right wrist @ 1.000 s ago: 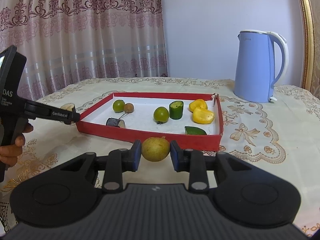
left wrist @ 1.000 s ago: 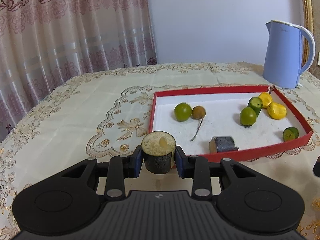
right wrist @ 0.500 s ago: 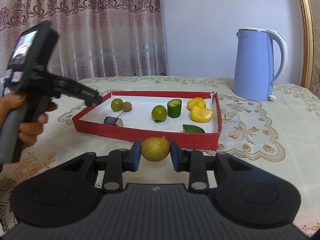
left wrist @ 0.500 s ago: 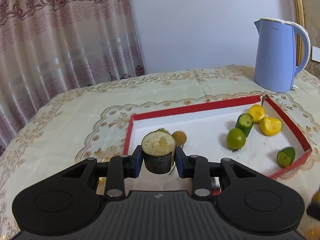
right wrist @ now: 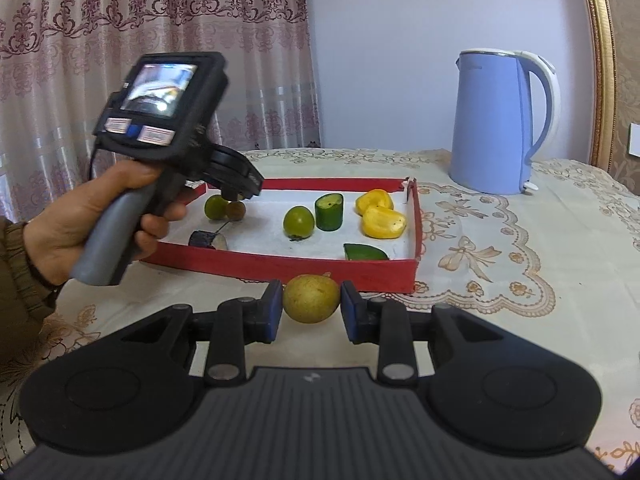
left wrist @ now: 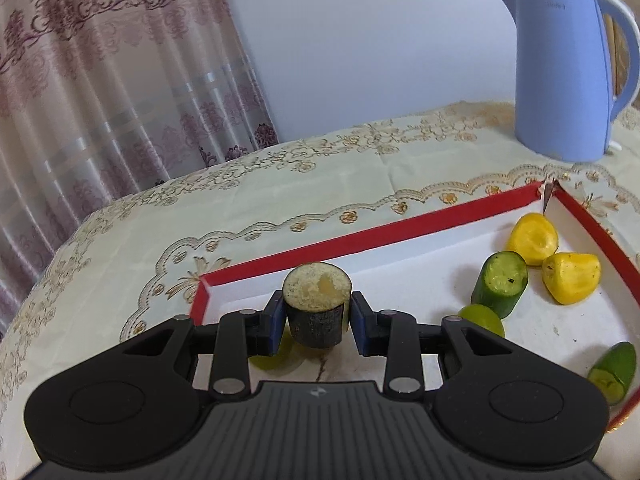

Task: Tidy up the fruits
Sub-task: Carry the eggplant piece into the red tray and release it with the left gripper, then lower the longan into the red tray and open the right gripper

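Note:
My left gripper (left wrist: 317, 322) is shut on a dark cylindrical fruit stub with a pale cut top (left wrist: 317, 308), held above the near left part of the red tray (left wrist: 360, 238). The left gripper's body (right wrist: 176, 128) also shows in the right wrist view, over the tray's left end. My right gripper (right wrist: 311, 312) is shut on a round yellow-brown fruit (right wrist: 311, 298), just in front of the tray's near wall (right wrist: 280, 266). In the tray lie two yellow pieces (right wrist: 380, 216), a green cucumber chunk (right wrist: 329, 212), green round fruits (right wrist: 298, 220), a small brown fruit (right wrist: 236, 211) and a dark stub (right wrist: 206, 239).
A blue electric kettle (right wrist: 496, 120) stands on the table behind and right of the tray. The embroidered cream tablecloth (right wrist: 520, 240) covers the table. Patterned curtains (right wrist: 120, 40) hang behind on the left. A gold frame edge (right wrist: 600, 60) runs up the right.
My left gripper has risen and moved forward over the tray with the dark stub in it. The right gripper has stayed in place with its fruit.

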Demonstrator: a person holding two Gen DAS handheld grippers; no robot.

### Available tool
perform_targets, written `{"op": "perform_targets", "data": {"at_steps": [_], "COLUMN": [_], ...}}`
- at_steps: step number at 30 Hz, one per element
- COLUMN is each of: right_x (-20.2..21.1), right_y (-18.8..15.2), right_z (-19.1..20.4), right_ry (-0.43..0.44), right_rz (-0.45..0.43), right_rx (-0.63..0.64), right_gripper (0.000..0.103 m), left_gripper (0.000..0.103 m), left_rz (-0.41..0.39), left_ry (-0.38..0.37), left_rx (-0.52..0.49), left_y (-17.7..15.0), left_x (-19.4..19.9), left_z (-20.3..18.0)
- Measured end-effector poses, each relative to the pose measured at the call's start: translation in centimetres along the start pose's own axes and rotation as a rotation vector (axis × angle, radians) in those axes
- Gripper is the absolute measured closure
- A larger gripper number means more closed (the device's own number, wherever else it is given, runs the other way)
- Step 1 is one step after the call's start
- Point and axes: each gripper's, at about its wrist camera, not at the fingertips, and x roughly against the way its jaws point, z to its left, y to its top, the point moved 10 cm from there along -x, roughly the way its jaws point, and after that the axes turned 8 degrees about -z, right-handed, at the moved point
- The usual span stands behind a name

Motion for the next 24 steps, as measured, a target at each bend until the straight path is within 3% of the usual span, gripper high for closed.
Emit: {"op": "perform_targets", "data": {"at_steps": [2, 6, 10, 14, 18, 24], "right_x": [-0.1, -0.2, -0.2, -0.3, -0.6, -1.5], "right_y": [-0.1, -0.3, -0.1, 0.4, 1.1, 2.0], "right_z": [-0.2, -0.2, 0.1, 0.5, 0.9, 1.8], "right_ry": [-0.006, -0.009, -0.005, 0.006, 0.014, 0.026], "right_rz": [0.004, 0.008, 0.005, -0.007, -0.020, -0.032], "right_rx": [-0.002, 0.000, 0.005, 0.013, 0.027, 0.051], "right_gripper": [0.074, 0.074, 0.074, 0.074, 0.074, 0.074], "left_gripper": [0.066, 0.029, 0.028, 0.028, 0.028, 0.028], "left_rz": [0.007, -0.027, -0.089, -0.147, -0.110, -0.093], "left_ry": [0.010, 0.011, 0.057, 0.110, 0.114, 0.139], "left_rx": [-0.010, -0.015, -0.034, 0.014, 0.110, 0.151], "left_y": [-0.1, 0.3, 1.0, 1.0, -2.2, -7.0], "left_x": [-0.3, 0.2, 2.3, 5.8, 8.8, 11.7], "left_z": [-0.4, -0.7, 0.2, 3.1, 5.9, 7.5]}}
